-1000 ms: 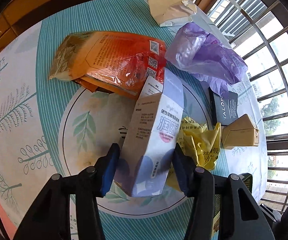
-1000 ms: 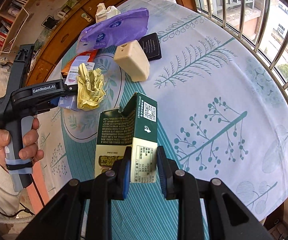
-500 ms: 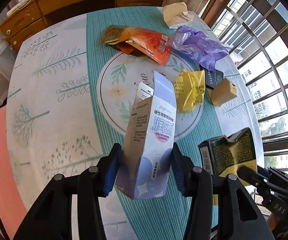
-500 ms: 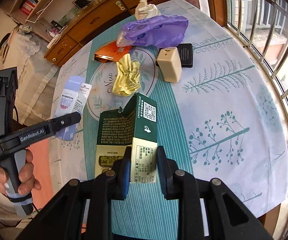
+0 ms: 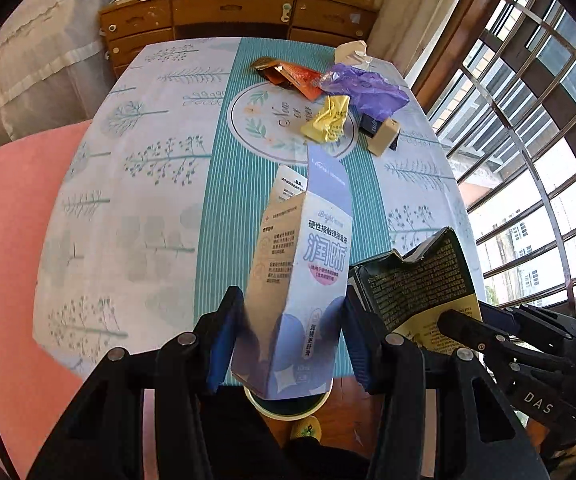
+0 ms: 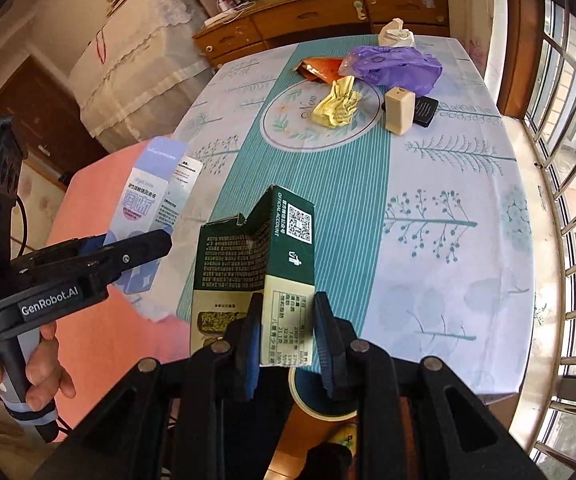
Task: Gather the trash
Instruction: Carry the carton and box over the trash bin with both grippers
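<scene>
Off the counter's [image 6: 459,240] near-left corner, over a pink seat [image 5: 12,216], the left gripper [image 5: 288,336] is holding a pale blue carton [image 5: 299,292] by its lower end, jaws at a middling width with both pads pressed to its sides and its open flap pointing up. Just to its right, past the near edge, the right gripper [image 6: 284,336] is pinching a dark green carton [image 6: 256,256] narrowly across its slim printed side, the torn top standing open. Below both, a round rim that is probably a bin [image 6: 319,400] is peeking out near the floor, mostly hidden by the cartons. Toward the far right corner, a yellow wrapper [image 6: 337,102], a purple bag [image 6: 395,66], an orange packet [image 6: 319,68], a beige block [image 6: 399,110] and a crumpled tissue [image 6: 395,32] are waiting on the cloth. The risk is a miss: the bin mouth is looking small, and a light, empty carton released off-centre or tilted could strike the rim and tumble to the floor. The two cartons are also sitting close enough to knock together.
</scene>
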A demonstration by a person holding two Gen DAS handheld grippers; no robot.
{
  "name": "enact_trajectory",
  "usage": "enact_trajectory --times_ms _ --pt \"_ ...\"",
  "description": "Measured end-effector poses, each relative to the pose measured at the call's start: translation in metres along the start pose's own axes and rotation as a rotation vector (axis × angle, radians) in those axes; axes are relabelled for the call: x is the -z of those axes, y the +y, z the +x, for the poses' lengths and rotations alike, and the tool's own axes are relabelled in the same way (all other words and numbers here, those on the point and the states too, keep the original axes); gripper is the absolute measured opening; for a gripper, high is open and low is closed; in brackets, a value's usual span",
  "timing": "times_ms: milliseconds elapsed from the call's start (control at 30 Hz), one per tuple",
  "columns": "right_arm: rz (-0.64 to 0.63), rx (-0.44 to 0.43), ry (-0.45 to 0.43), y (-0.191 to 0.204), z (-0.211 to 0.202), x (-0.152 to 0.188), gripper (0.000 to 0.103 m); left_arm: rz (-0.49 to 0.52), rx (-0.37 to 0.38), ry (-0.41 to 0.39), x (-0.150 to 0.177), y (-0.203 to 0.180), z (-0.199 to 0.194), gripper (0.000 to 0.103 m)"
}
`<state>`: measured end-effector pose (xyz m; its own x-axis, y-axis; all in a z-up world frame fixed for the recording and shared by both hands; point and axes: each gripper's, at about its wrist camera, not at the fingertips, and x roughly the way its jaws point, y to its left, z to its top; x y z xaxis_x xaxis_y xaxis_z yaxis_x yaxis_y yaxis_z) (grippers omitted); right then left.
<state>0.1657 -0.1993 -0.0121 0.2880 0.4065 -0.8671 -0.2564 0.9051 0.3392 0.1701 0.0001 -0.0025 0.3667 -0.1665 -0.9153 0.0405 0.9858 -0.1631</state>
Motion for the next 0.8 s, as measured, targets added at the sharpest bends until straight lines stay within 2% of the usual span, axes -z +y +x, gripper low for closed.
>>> enact_trajectory --times_ms 167,367,467,600,800 --pt "-0.012 -0.041 0.042 -0.001 -0.014 0.043 0.024 -0.002 -0.046 0.018 0.063 -0.023 -0.018 0.047" --pt "0.052 -0.090 0.100 -0.006 -0.007 0.093 0.024 0.055 -0.100 0.068 0.110 -0.038 -0.023 0.047" --pt "0.089 -0.098 0.143 -0.008 0.006 0.118 0.024 0.053 -0.097 0.108 0.129 -0.037 -0.013 0.047" --pt "0.117 -0.067 0.204 -0.011 0.038 0.157 0.024 0.028 -0.062 0.179 0.163 -0.029 0.018 0.047" --pt "0.248 0.027 0.299 -0.036 0.120 0.214 0.024 0.008 -0.024 0.300 0.220 -0.013 0.105 0.047"
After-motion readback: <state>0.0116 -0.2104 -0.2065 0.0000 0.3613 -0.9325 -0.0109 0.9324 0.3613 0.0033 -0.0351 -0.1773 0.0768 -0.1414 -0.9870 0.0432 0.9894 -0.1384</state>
